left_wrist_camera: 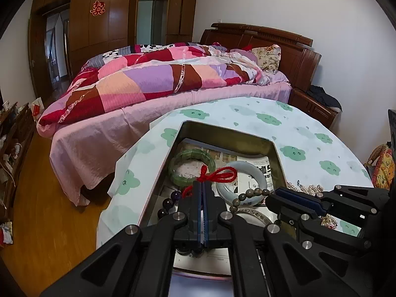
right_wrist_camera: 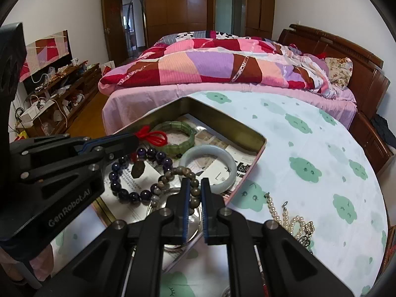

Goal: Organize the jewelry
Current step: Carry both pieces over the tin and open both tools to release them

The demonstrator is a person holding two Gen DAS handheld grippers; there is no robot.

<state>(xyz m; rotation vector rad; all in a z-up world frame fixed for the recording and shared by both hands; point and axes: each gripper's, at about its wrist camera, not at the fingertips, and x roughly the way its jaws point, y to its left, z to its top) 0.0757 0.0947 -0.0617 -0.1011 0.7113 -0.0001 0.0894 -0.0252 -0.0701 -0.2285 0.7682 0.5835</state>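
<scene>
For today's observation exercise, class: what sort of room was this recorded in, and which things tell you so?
Most likely a home bedroom: a bed with a patchwork quilt and a wooden headboard, plus wooden wardrobes along the far wall.

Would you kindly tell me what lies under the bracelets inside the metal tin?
Printed newspaper sheets line the tin beneath the jade bangle and green bracelet. The tin's floor itself is covered.
</scene>
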